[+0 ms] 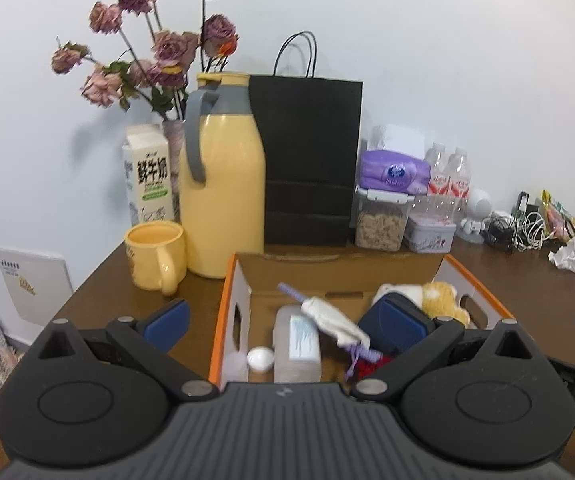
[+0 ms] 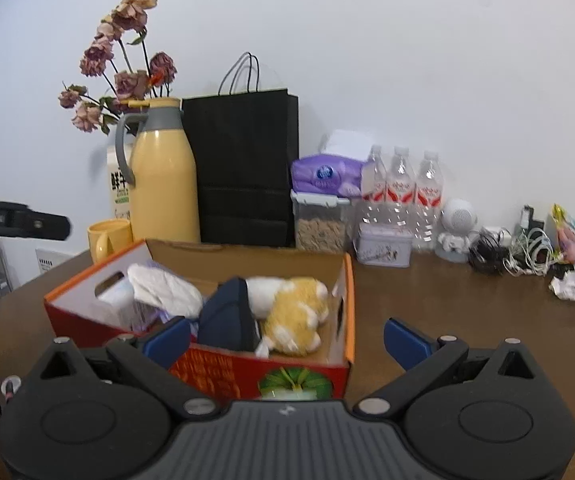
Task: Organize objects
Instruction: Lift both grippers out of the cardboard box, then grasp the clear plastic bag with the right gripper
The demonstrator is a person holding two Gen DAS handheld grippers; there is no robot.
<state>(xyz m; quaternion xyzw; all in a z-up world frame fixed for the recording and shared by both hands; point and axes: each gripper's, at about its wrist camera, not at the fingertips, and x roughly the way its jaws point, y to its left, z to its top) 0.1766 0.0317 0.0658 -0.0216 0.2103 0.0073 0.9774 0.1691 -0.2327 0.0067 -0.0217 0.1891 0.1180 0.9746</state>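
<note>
An orange-edged cardboard box (image 1: 229, 280) (image 2: 349, 292) stands on the brown table. It holds a yellow-and-white plush toy (image 2: 295, 312) (image 1: 443, 294), a dark blue pouch (image 2: 227, 316), a folded white umbrella (image 1: 333, 320) (image 2: 163, 288), a translucent box (image 1: 297, 344) and a small white round thing (image 1: 260, 358). My left gripper (image 1: 283, 320) is open, straddling the box's left wall, empty. My right gripper (image 2: 287, 338) is open, straddling the box's near right corner, empty.
Behind the box stand a yellow mug (image 1: 153, 256), a yellow thermos (image 1: 223, 176), a milk carton (image 1: 147, 172), a vase of dried roses (image 1: 155, 52), a black paper bag (image 1: 307, 160), a cereal container (image 2: 319, 220), water bottles (image 2: 403, 184), a tin (image 2: 383, 246), and tangled cables (image 2: 515, 248).
</note>
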